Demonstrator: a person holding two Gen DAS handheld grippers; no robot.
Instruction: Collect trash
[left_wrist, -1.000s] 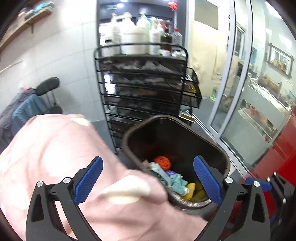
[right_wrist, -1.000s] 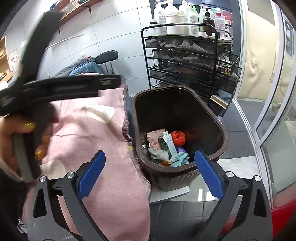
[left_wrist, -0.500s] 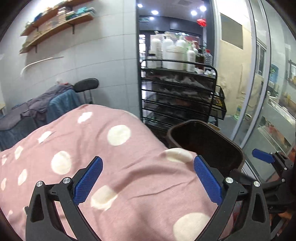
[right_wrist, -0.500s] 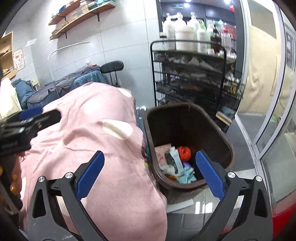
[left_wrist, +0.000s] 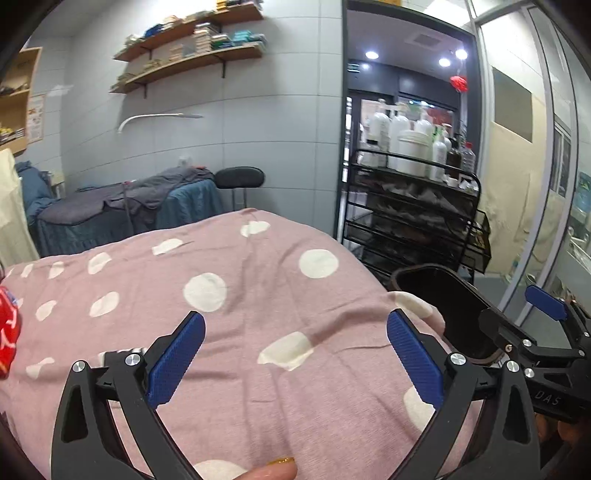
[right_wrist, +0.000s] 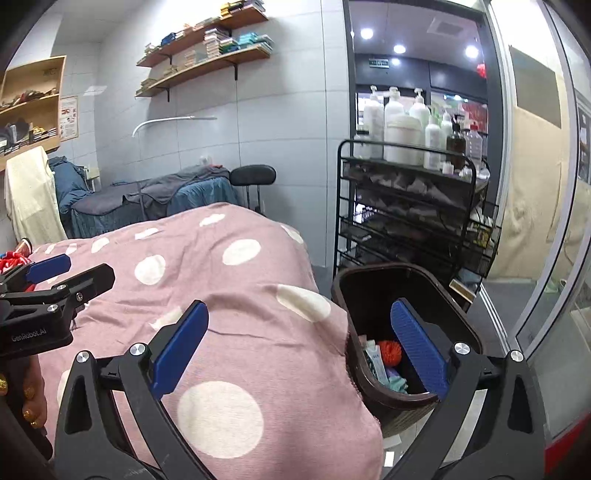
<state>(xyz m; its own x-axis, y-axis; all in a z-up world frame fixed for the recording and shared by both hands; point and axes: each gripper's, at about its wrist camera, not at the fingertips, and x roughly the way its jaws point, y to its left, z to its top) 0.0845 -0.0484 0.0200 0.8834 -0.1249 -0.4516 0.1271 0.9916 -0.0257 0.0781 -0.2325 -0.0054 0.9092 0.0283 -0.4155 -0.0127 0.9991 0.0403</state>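
Observation:
A dark brown trash bin (right_wrist: 369, 271) stands on the floor at the right end of a bed under a pink polka-dot blanket (right_wrist: 236, 295). In it lie an orange ball (right_wrist: 390, 351), a white carton (right_wrist: 375, 360) and teal scraps (right_wrist: 397, 384). My right gripper (right_wrist: 299, 347) is open and empty, above the blanket's corner and the bin's near rim. Further left, my left gripper (left_wrist: 295, 360) hovers open and empty over the blanket (left_wrist: 258, 295), with the bin (left_wrist: 436, 291) off to its right. A red-and-white item (left_wrist: 7, 325) lies at the blanket's far left edge.
A black wire cart (right_wrist: 406, 206) loaded with white bottles stands right behind the bin. A glass partition (right_wrist: 546, 221) runs along the right. Behind the bed are a second bed with blue and grey covers (left_wrist: 129, 206) and a black stool (left_wrist: 240, 177). Wall shelves hang above.
Both grippers have pulled back and up from the bin. The left one swung left, from over the bin's opening to over the blanket. Both stayed open.

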